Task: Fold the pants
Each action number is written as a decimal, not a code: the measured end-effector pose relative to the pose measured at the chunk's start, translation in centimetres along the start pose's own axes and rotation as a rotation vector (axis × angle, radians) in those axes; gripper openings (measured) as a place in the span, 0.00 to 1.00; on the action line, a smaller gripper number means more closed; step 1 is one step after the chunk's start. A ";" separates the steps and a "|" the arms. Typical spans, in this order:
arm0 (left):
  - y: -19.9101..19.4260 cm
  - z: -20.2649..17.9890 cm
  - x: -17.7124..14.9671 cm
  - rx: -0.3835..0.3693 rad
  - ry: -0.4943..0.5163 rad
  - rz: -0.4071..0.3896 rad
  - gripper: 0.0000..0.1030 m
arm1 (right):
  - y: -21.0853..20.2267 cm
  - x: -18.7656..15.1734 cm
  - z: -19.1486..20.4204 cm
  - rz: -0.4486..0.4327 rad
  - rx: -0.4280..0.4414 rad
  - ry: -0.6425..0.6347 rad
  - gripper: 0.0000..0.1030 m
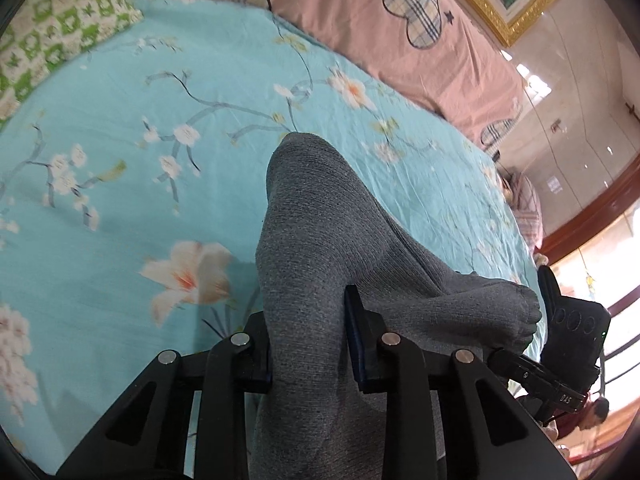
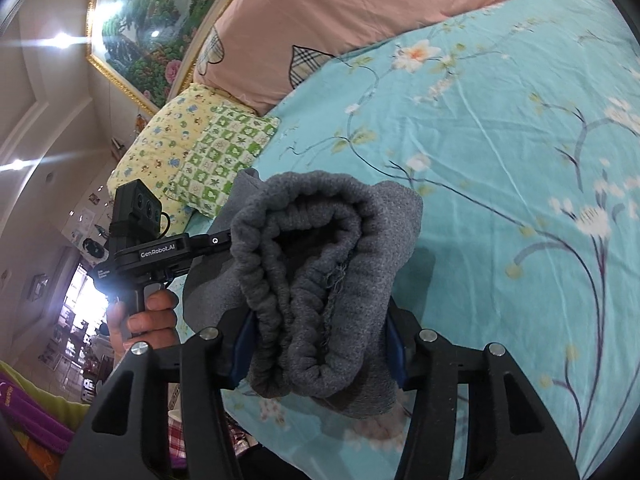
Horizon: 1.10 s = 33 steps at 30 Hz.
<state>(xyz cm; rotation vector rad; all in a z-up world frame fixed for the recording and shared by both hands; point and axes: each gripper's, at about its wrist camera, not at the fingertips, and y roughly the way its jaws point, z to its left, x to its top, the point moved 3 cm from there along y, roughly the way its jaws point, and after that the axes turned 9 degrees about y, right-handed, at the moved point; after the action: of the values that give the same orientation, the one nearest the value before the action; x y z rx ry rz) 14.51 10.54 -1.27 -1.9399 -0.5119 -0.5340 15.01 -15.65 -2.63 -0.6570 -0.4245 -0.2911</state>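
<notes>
My left gripper point(image 1: 310, 344) is clamped on a bunched length of the grey knit pants point(image 1: 320, 240), which rise ahead of its fingers and drape off to its right toward my other tool. My right gripper point(image 2: 318, 344) pinches the gathered elastic waistband point(image 2: 296, 264), the cloth heaped just ahead of its pads. Both ends hang lifted above the floral bedsheet point(image 1: 120, 120) beyond my fingers. I judge the folding hardly begun: nothing is laid flat or creased yet.
</notes>
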 end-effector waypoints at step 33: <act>-3.4 12.7 6.6 0.241 -0.210 -0.138 0.26 | 16.4 12.4 6.3 0.139 0.042 -0.201 0.54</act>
<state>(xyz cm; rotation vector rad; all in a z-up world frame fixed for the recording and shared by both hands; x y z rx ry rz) 19.73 24.17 0.03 -1.7456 -0.8114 -0.3381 30.44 -0.72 -0.98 -0.6737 -0.5730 -0.0835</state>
